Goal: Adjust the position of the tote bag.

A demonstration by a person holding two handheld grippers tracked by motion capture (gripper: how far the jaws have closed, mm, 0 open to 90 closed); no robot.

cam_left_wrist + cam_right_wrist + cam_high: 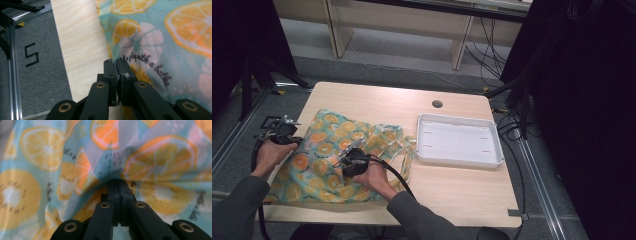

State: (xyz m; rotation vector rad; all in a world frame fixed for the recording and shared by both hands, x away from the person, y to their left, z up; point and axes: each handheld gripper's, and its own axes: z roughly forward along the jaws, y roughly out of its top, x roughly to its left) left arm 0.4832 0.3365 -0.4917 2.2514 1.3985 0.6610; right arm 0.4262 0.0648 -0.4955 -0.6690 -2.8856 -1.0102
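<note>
A thin cloth (324, 150) printed with orange slices on pale teal lies spread over the left half of the wooden table (462, 185). My left gripper (287, 132) is at the cloth's left edge. In the left gripper view its jaws (116, 62) are pressed together on the hem of the cloth (162, 37), beside bare tabletop (77, 45). My right gripper (349, 162) sits on the middle of the cloth. In the right gripper view it (117, 182) is shut on a raised fold of the cloth (150, 160), which puckers around the tips.
A white rectangular tray (499, 150) stands on the right half of the table, right of the cloth. A round cable hole (437, 104) lies near the far edge. Grey floor (32, 75) with a metal rail runs just past the table's left edge.
</note>
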